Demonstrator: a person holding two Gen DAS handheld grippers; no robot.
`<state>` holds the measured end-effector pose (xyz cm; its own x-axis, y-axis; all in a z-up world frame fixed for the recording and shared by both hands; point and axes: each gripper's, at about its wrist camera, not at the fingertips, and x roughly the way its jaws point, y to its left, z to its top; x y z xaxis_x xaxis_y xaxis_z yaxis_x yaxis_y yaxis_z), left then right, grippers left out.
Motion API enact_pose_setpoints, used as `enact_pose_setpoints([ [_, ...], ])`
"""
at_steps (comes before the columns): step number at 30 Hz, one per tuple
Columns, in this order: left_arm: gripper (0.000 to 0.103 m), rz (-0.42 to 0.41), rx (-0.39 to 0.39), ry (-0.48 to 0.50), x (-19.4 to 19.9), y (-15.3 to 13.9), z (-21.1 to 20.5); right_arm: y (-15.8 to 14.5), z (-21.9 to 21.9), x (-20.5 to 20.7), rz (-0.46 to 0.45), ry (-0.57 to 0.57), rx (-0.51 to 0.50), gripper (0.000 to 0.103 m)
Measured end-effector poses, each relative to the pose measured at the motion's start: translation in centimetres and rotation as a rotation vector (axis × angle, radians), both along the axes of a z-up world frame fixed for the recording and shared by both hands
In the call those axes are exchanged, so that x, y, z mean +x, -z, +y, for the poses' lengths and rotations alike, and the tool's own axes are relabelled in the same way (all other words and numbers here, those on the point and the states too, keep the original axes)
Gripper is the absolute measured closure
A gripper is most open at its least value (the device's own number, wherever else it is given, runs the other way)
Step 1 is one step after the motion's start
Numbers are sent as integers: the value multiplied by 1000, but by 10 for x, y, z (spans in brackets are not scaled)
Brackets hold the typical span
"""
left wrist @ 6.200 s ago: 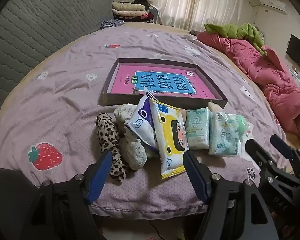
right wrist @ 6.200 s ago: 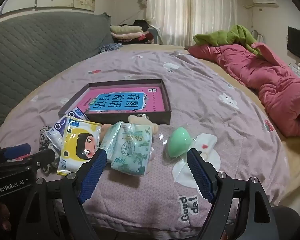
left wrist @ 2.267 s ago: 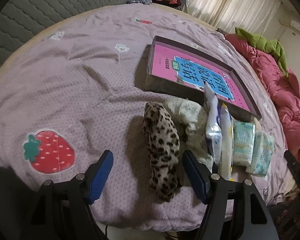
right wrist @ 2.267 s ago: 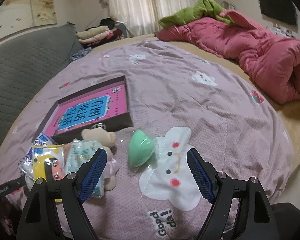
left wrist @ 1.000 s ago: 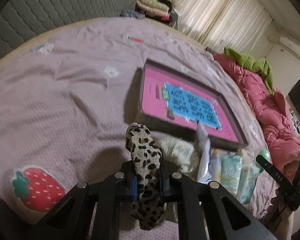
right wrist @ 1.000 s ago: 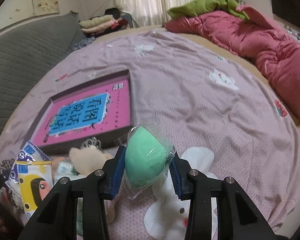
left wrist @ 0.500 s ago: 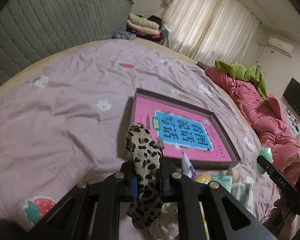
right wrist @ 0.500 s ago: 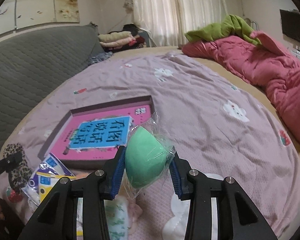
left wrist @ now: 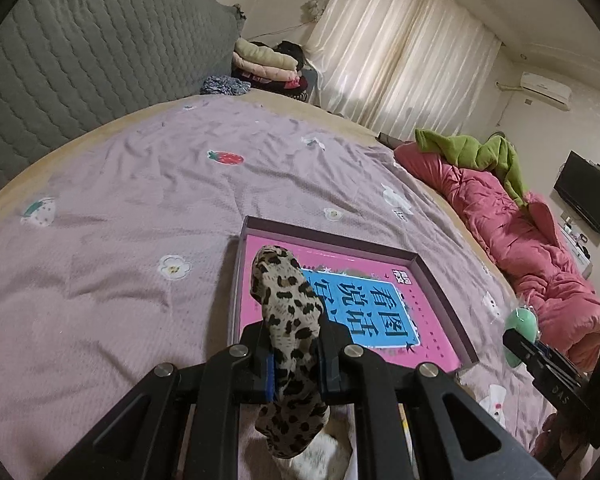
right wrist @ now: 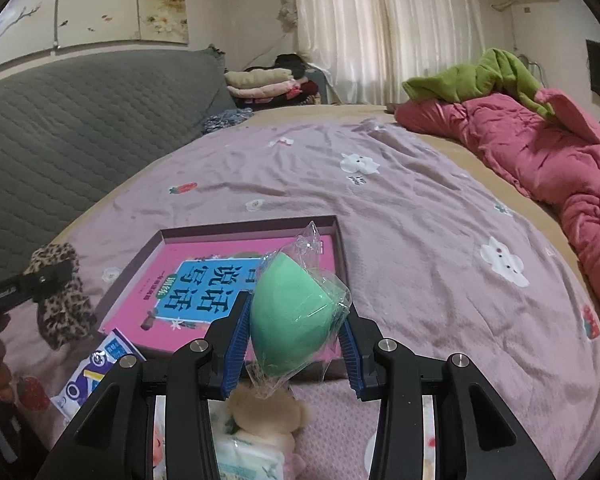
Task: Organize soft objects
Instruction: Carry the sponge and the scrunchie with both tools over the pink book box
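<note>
While both grippers are lifted above the bed, each one is clamped on a soft thing. The left gripper (left wrist: 296, 364) squeezes a leopard-print cloth piece (left wrist: 288, 312) between its blue pads; the upper end of the cloth stands up in front of the shallow box (left wrist: 440, 280), and the lower end hangs down under the jaws, where the black frame cuts part of it off. What kind of article this cloth is, I cannot tell. The right gripper (right wrist: 296, 340) grips a green sponge (right wrist: 288, 320) in a clear plastic wrapper, and the wrapper sticks out above and below the pads. In the left wrist view the same sponge shows only as a small green shape at the right edge, half covered by the other gripper's body.

The box lies on the purple bedsheet (left wrist: 120, 240) and holds a pink book with a blue label (right wrist: 204, 288). The held things cover a part of the label in both views, so its characters are not all readable.

Under the right gripper a beige plush toy (right wrist: 268, 408) lies on the sheet, mostly hidden by the frame, and its form is not clear. Just below it a pale tissue pack (right wrist: 252, 456) is cut off by the picture edge. A white and blue packet (right wrist: 96, 372) lies near the front corner of the box, partly behind the gripper arm. A pink quilt (right wrist: 540, 152) lies on the far side of the bed.
</note>
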<state>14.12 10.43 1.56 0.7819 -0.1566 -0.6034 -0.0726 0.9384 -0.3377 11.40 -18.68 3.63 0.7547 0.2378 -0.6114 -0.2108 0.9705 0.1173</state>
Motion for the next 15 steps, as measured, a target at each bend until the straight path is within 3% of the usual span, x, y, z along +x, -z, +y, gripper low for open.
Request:
enact_pose_setpoints([
  [9, 88, 10, -4, 40, 24, 5, -7, -2, -3, 23, -16, -7, -20, 60],
  [15, 88, 30, -18, 58, 40, 11, -6, 9, -2, 43, 35, -17, -26, 60],
])
